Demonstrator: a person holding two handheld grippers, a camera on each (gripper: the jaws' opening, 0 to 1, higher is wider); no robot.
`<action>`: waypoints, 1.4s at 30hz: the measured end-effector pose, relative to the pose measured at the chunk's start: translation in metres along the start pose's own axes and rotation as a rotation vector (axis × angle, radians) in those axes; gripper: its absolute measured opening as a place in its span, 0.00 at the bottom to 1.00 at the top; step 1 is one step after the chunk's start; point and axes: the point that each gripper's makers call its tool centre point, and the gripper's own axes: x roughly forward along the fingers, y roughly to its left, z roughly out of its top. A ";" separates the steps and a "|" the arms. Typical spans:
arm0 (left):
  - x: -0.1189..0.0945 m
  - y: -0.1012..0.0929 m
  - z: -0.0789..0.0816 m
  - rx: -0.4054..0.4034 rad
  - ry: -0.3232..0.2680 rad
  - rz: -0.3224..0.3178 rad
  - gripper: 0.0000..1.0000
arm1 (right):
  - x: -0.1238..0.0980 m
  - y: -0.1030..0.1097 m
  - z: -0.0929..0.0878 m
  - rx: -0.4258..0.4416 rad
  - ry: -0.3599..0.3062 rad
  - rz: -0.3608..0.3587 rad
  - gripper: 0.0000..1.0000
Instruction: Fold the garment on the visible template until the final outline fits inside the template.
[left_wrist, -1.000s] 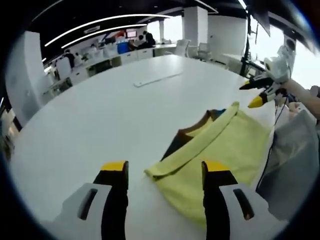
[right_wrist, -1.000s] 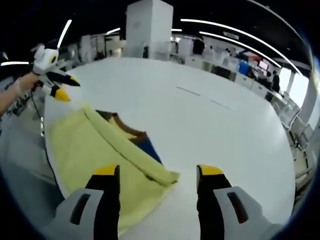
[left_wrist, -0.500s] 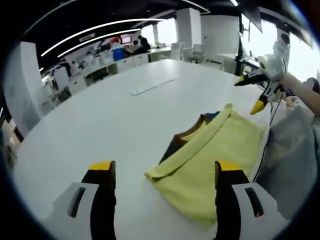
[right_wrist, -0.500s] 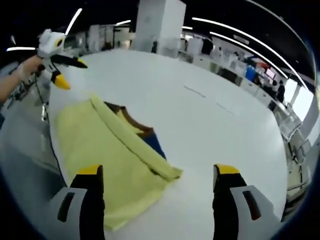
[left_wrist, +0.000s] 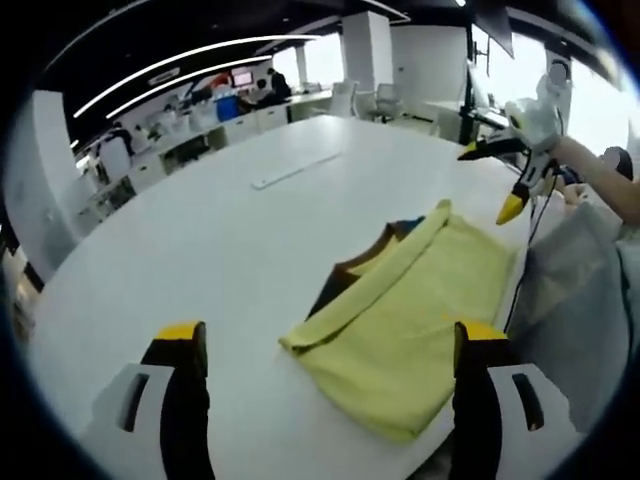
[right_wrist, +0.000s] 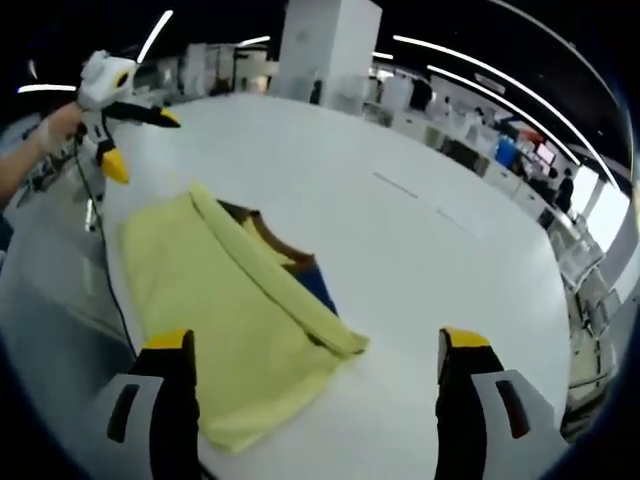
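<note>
Fold done or nearly — both grippers backed off, check fit next.
Left gripper (left_wrist: 330, 345) released, holding nothing; yellow garment (left_wrist: 420, 305) lies folded near the tabletop (left_wrist: 200, 230) edge, dark template (right_wrist: 300, 272) peeking out beside it; right gripper (right_wrist: 315, 350) released too.

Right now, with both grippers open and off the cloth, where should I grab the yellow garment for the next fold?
Probably the near corner of the yellow garment, coming in low from the table's edge with the right gripper. That corner lies flat, single-layered and free; the far edge is a thick rolled fold.
</note>
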 end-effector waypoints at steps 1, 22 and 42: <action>0.000 0.000 0.000 -0.001 -0.001 0.001 0.99 | 0.000 0.000 0.000 -0.001 0.000 0.000 1.00; -0.020 -0.006 0.003 0.030 0.010 0.025 1.00 | -0.015 0.006 0.006 -0.019 -0.011 -0.015 1.00; -0.033 -0.005 -0.004 0.026 0.000 0.015 1.00 | -0.028 0.018 0.002 -0.041 -0.002 0.003 1.00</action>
